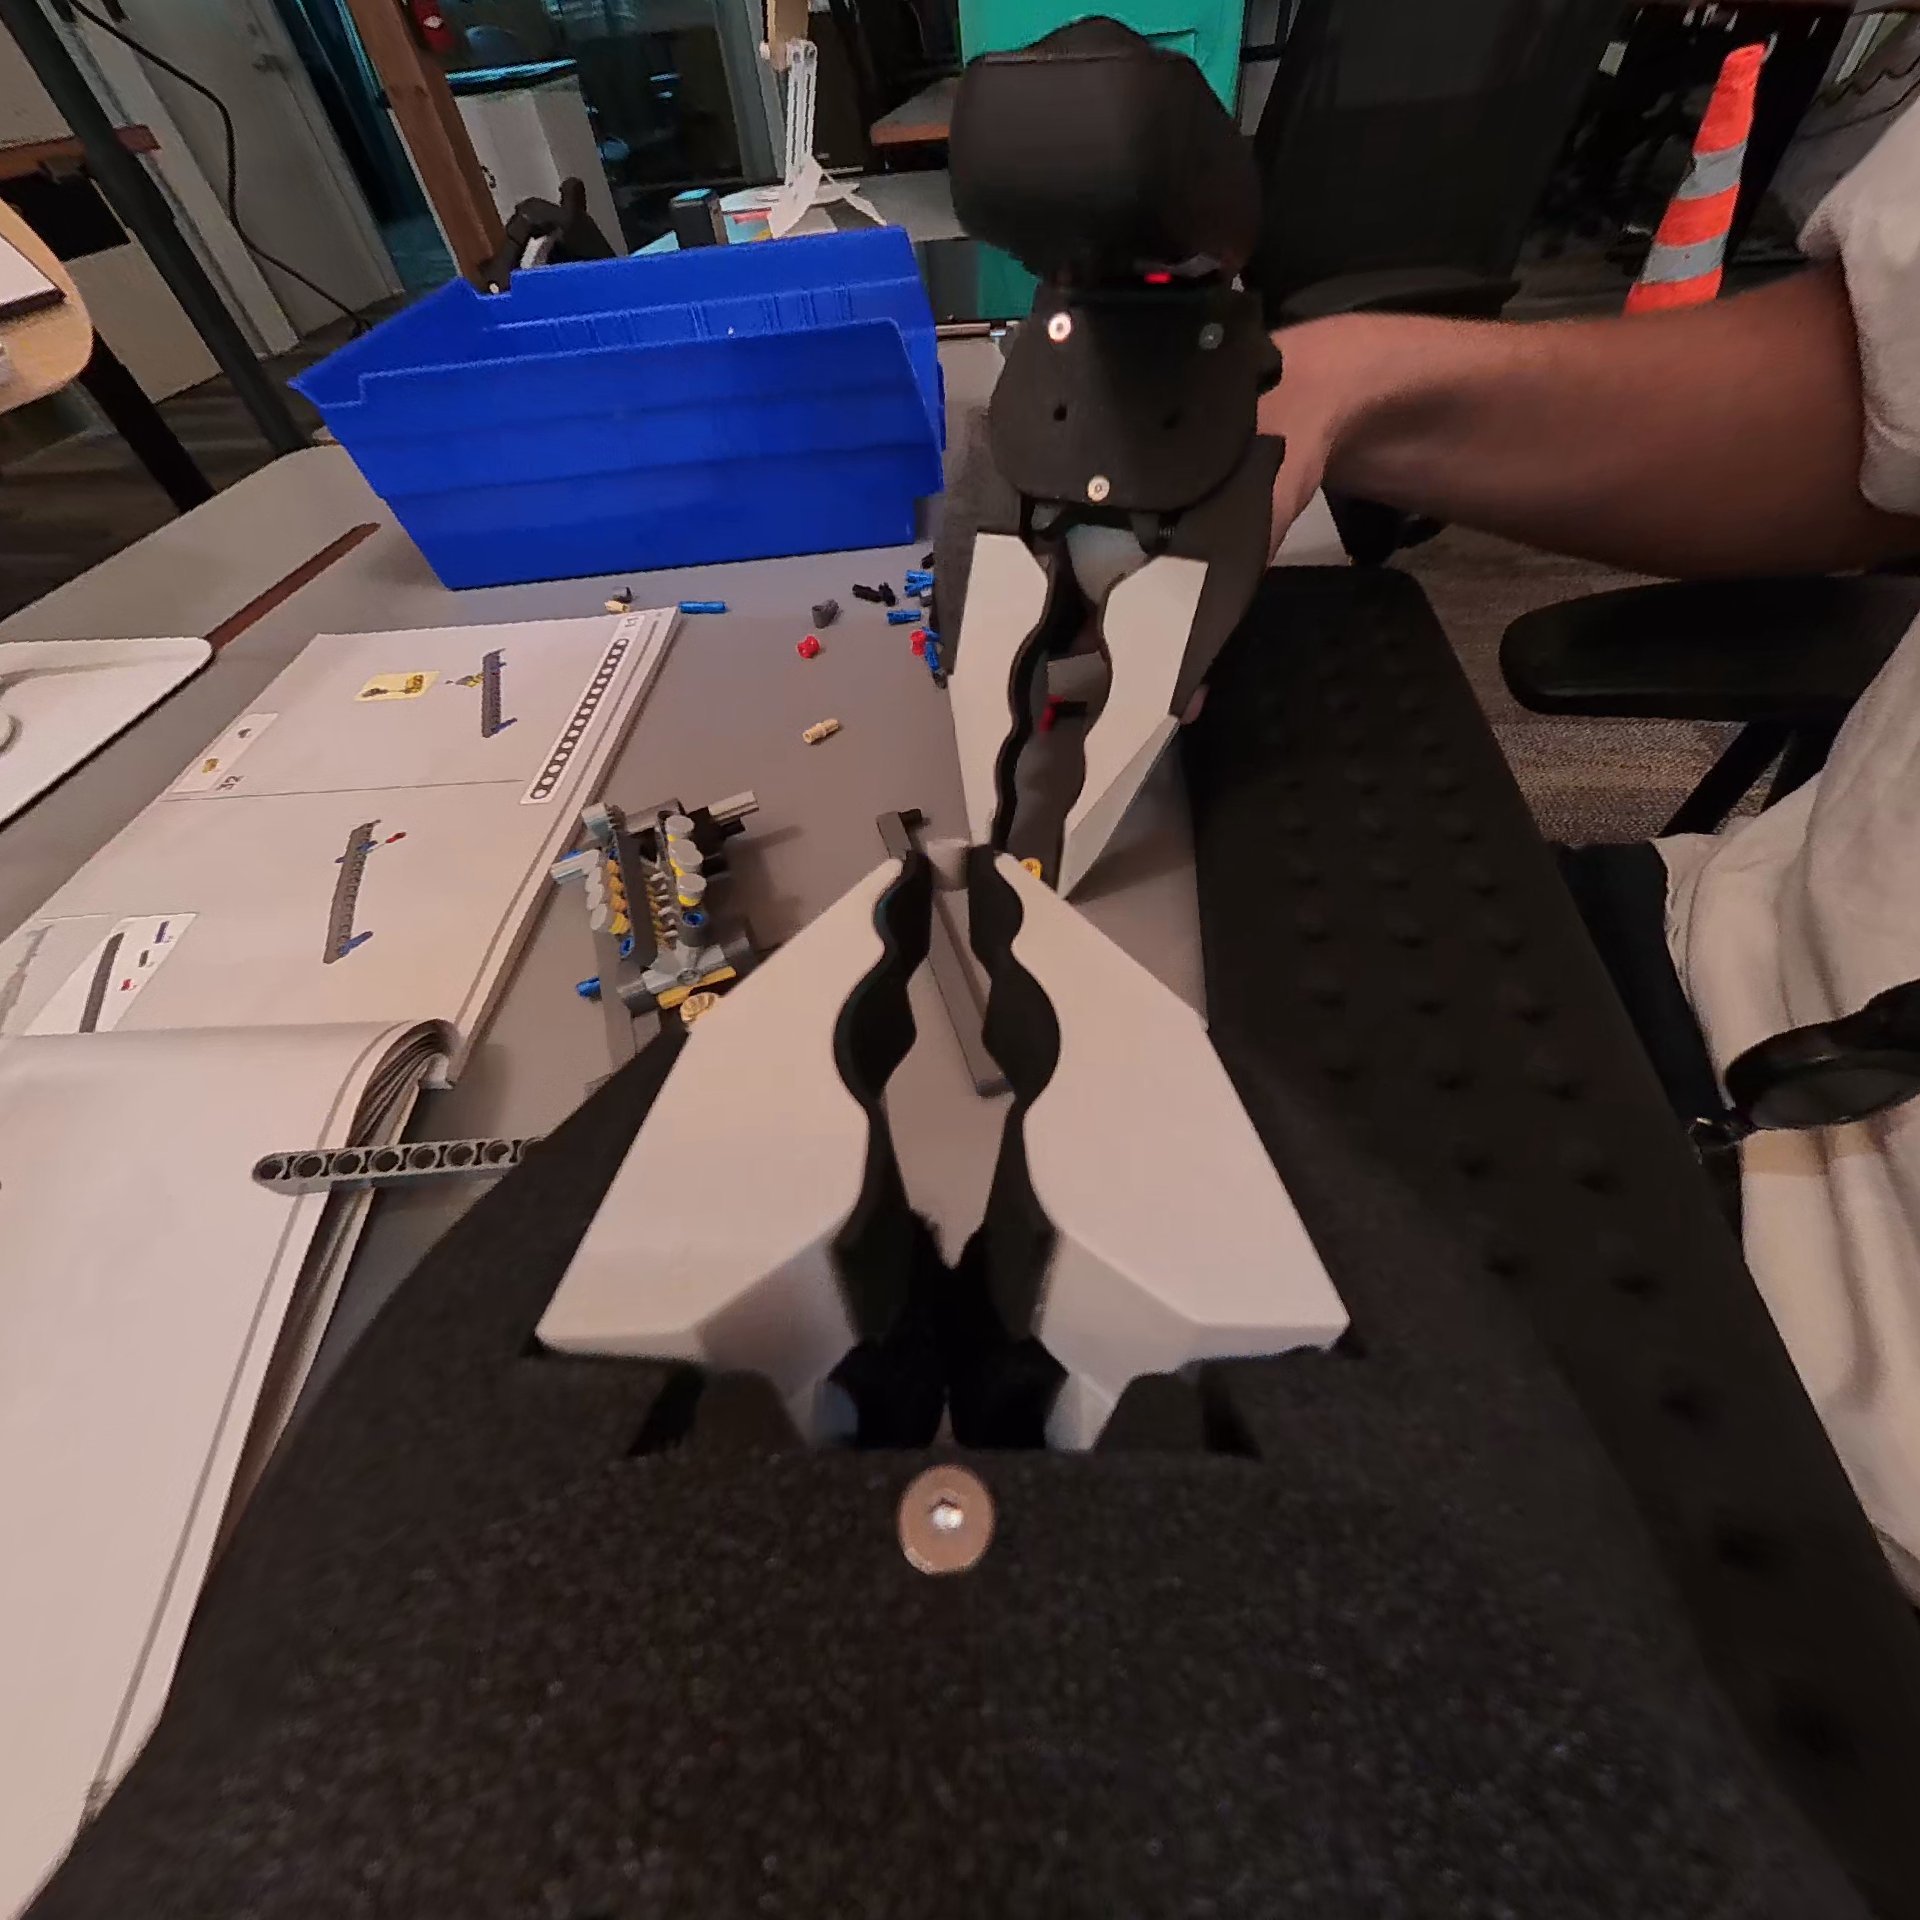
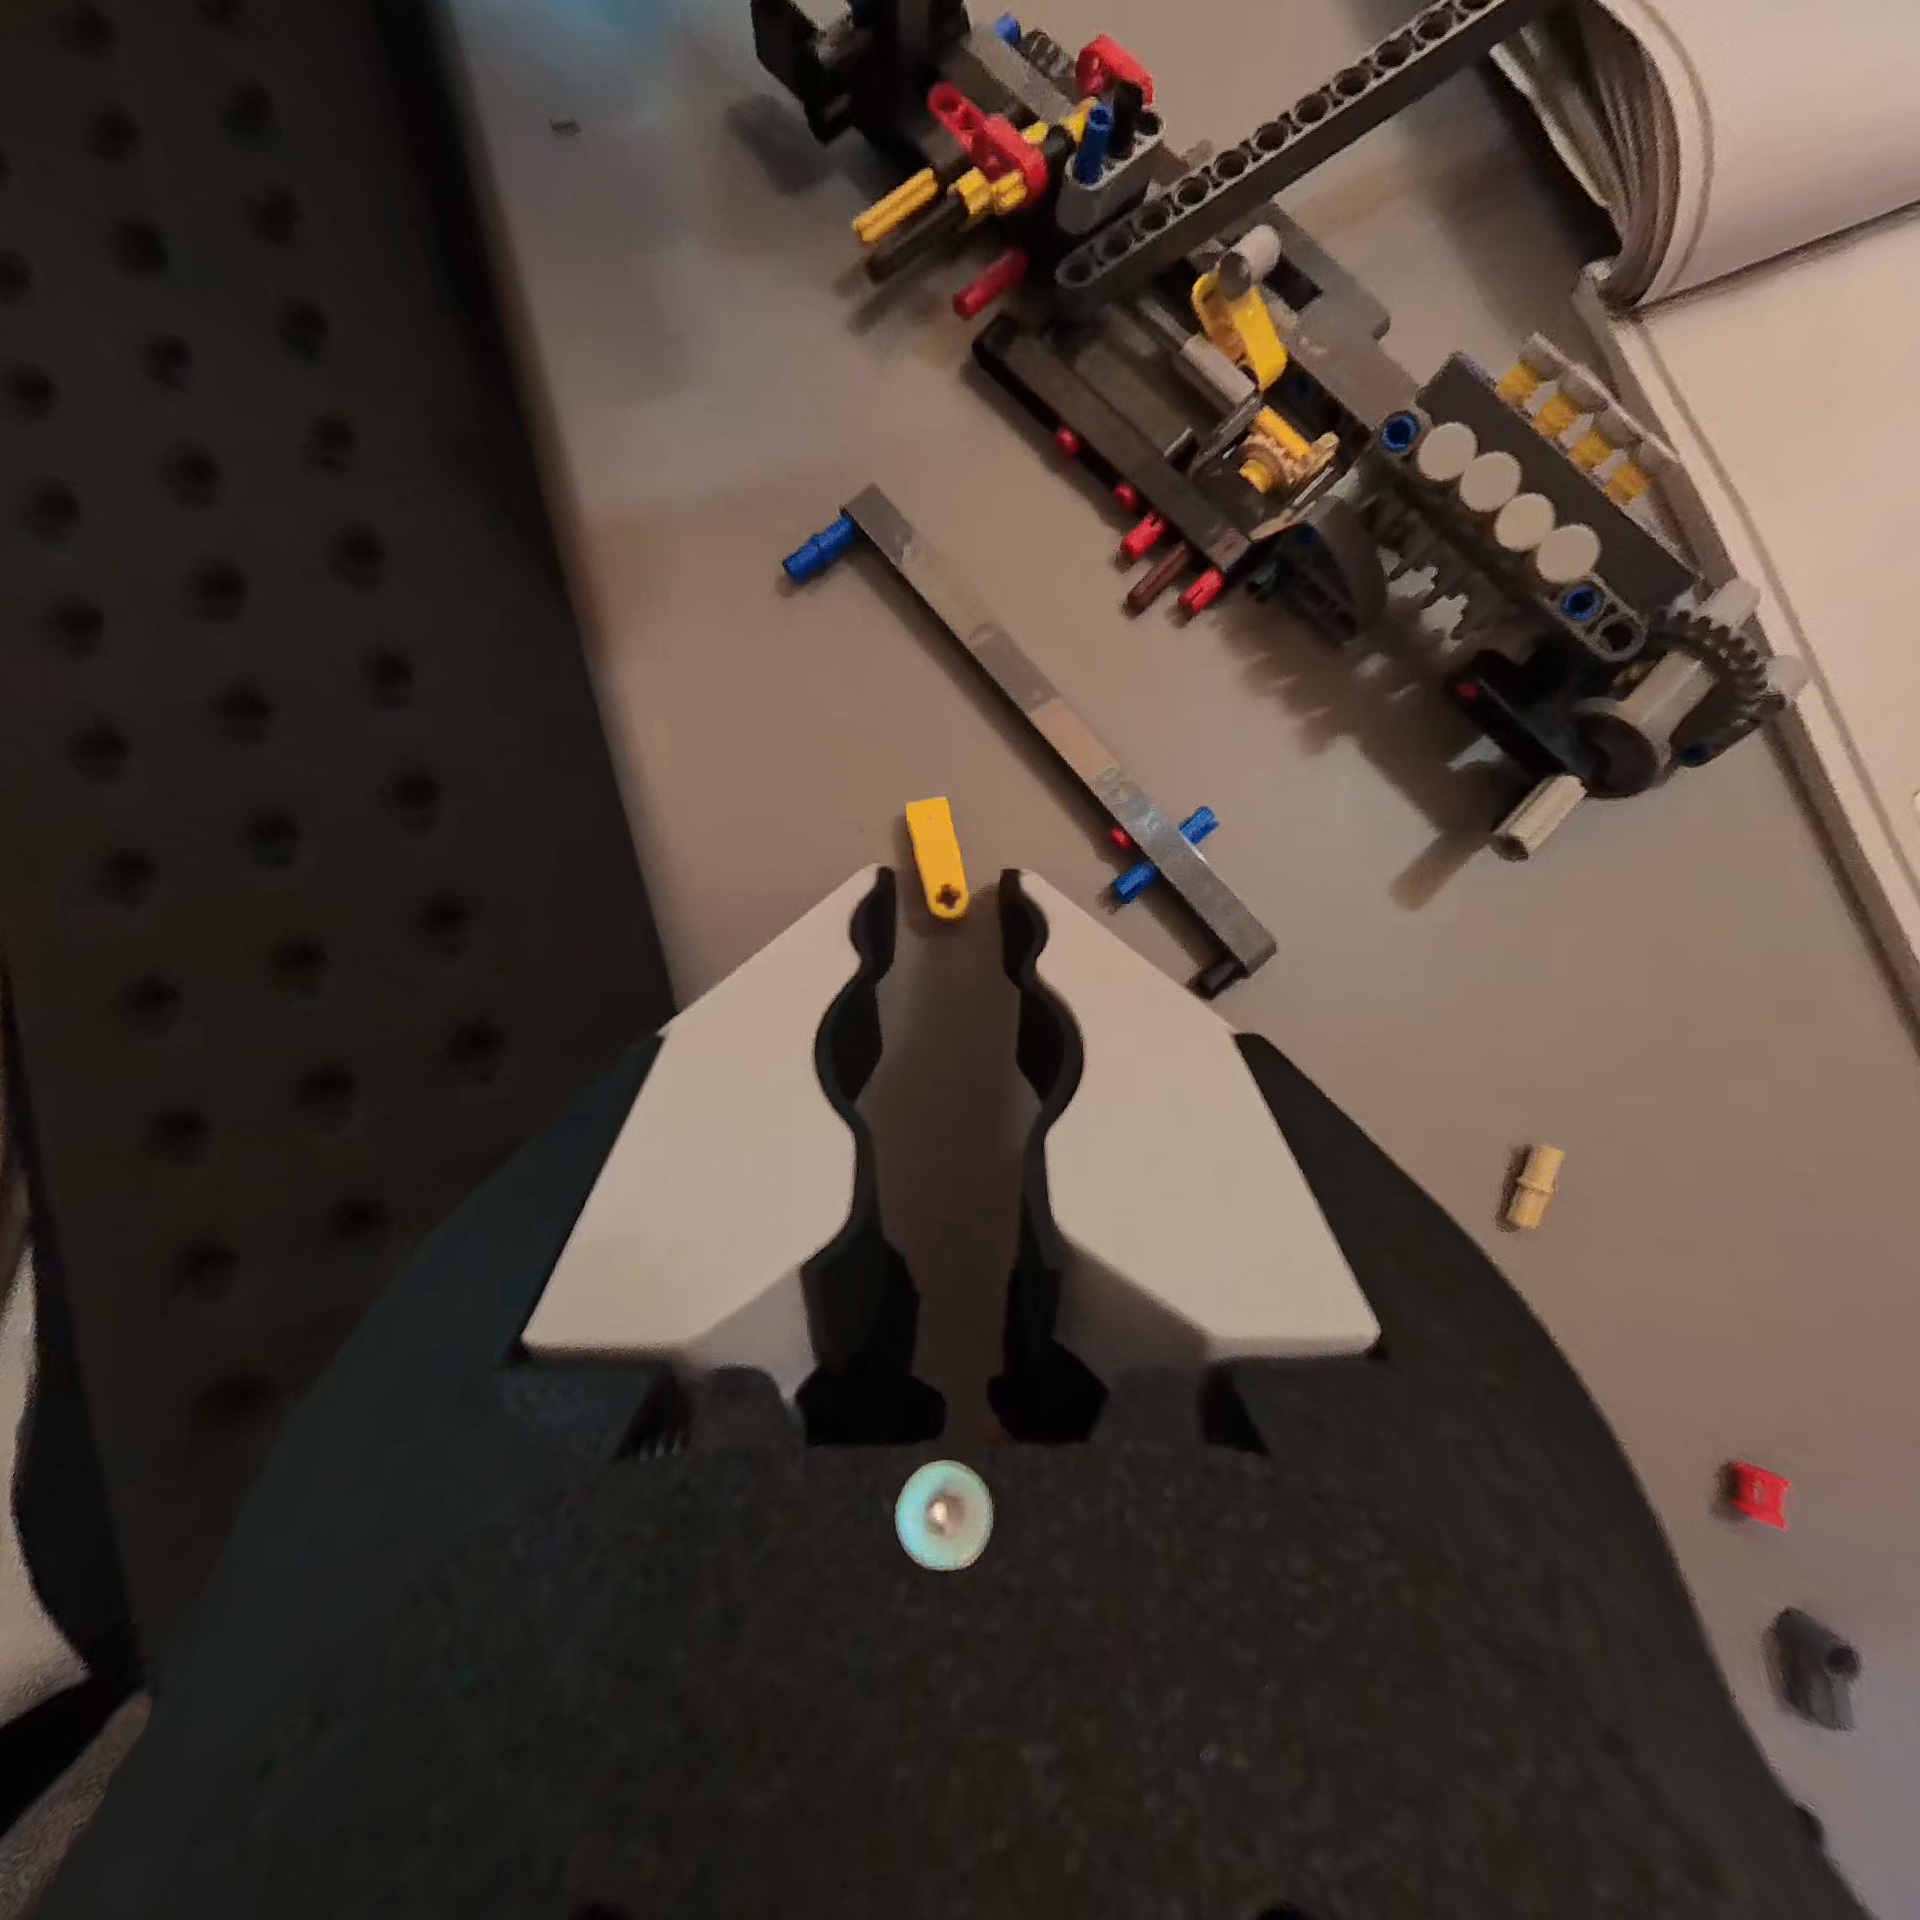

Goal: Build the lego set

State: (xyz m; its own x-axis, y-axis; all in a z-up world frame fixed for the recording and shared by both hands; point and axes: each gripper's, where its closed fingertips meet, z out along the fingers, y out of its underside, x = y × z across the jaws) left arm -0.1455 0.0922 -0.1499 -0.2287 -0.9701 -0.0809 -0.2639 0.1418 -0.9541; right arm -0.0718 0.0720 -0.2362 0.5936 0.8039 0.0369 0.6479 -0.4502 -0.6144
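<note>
A partly built model of grey beams, yellow and white parts and a gear lies on the grey table; it also shows in the right wrist view. A thin grey beam with blue pins lies beside it. My right gripper is open, pointing down at the table, with a small yellow piece lying between its fingertips. It also shows in the left wrist view. My left gripper hovers above the table with a narrow gap between its jaws, empty; the grey beam shows through the gap.
An open instruction booklet lies at the left with a long dark beam on it. A blue bin stands at the back. Loose pins, a tan pin and a red piece are scattered. A black perforated mat lies at the right.
</note>
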